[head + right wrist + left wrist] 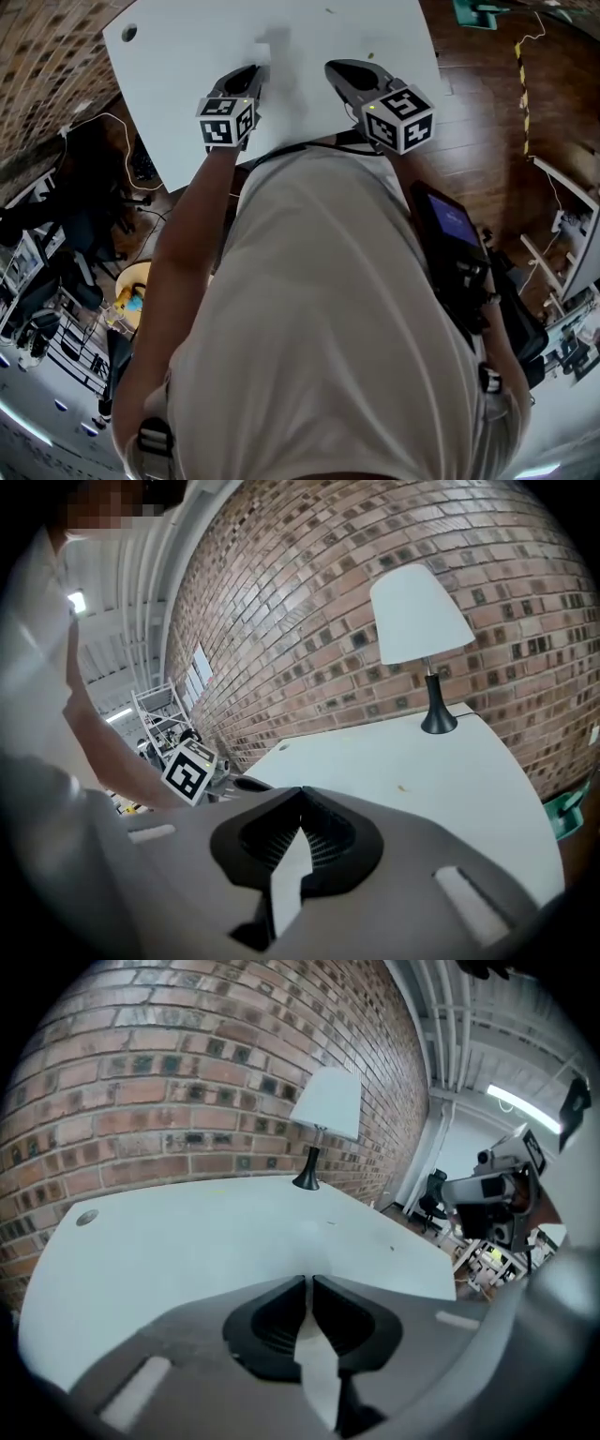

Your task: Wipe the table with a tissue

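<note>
Brick wall point(187, 1082) ran along the far edge of the table. White table point(187, 56) lay under both of my grippers. Lamp point(422, 630), white shade on a black stem, stood upright at the far corner of the table, close to the wall.

My left gripper point(255, 75) was over the near half of the table, tilted down toward it. Jaws narrow, nearly together, nipped on the tissue.

My right gripper point(330, 67) was just beside it, also over the table. Jaws closed tip to tip, nothing between them.

Tissue point(272, 47): a pale, blurred patch at the tip of my left jaws, low over the table, white on white, so its outline was hard to make out.
</note>
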Available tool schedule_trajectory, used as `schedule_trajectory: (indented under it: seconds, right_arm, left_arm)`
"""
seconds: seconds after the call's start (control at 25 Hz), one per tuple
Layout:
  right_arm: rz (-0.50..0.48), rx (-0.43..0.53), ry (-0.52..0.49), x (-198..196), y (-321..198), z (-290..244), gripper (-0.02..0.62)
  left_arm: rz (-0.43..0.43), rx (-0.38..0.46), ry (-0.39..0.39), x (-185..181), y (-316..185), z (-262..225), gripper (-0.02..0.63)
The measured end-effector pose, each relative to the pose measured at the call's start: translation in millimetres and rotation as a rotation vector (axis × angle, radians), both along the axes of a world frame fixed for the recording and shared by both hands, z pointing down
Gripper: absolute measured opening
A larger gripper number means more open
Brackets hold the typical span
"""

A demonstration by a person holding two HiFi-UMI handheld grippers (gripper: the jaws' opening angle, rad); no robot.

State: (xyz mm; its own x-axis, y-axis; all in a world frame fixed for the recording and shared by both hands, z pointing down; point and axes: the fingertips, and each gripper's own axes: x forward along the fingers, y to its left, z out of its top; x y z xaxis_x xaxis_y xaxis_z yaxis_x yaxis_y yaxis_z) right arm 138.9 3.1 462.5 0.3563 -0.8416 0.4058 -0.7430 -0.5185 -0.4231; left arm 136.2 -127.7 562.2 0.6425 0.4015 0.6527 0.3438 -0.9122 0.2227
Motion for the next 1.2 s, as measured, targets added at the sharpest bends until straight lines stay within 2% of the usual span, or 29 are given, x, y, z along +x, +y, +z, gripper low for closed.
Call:
schedule_trajectory:
  seconds: [0.08,0.24,0.4,0.68,0.76,0.92,1.12,1.2]
  right_arm:
    - [0.003,0.007,-0.011,8.1,18.2,2.0,0.008]
    - [0.009,0.019,-0.031,20.1,43.9,6.7,0.008]
    - [0.036,0.037,-0.053,28.2,62.7,10.3,0.008]
    - [0.086,0.039,-0.064,52.8,110.9,15.3,0.008]
    - [0.09,0.048,-0.069,57.0,118.6,17.3,0.008]
    - [0.053,0.076,-0.078,65.2,120.2,19.1,0.008]
    - [0.021,0.1,-0.077,75.0,115.9,20.6,0.008]
    - [0.008,0.109,-0.072,77.6,113.6,18.1,0.008]
  left_arm:
    - [-0.001,0.041,-0.029,21.7,9.4,10.4,0.031]
    - [-0.07,0.117,-0.096,66.0,6.7,23.9,0.031]
    - [-0.062,0.232,-0.157,92.7,-3.4,41.2,0.031]
    - [-0.07,0.262,-0.159,130.7,24.3,40.5,0.029]
    - [-0.061,0.241,-0.177,125.6,37.4,41.2,0.029]
    - [0.035,0.205,-0.214,104.0,75.1,42.0,0.029]
    - [0.226,0.127,-0.283,67.6,130.0,55.3,0.029]
    - [0.258,0.121,-0.295,52.3,139.7,46.5,0.029]
